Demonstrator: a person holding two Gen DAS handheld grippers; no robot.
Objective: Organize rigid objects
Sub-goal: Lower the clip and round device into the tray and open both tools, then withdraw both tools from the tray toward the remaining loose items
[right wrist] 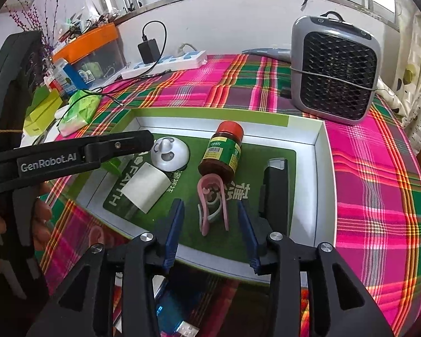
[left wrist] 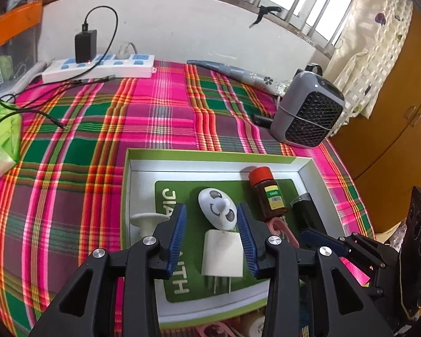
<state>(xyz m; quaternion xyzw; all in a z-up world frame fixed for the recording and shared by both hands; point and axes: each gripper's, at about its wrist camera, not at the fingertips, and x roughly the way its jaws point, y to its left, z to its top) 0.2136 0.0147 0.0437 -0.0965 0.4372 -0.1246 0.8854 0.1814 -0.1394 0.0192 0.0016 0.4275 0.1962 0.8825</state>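
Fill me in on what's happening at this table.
A person is sorting small items into a shallow box with two handheld grippers. Both hold nothing: the left gripper stands open over the white charger, the right gripper open around the pink clip. A red-capped bottle and panda hook already lie inside.

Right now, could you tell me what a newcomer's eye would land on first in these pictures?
Probably the loud pink and green plaid cloth under everything. Next, the shallow green-rimmed box at centre, holding a red-capped brown bottle, a white charger plug and a pink clip. A grey fan heater stands behind the box, to its right.
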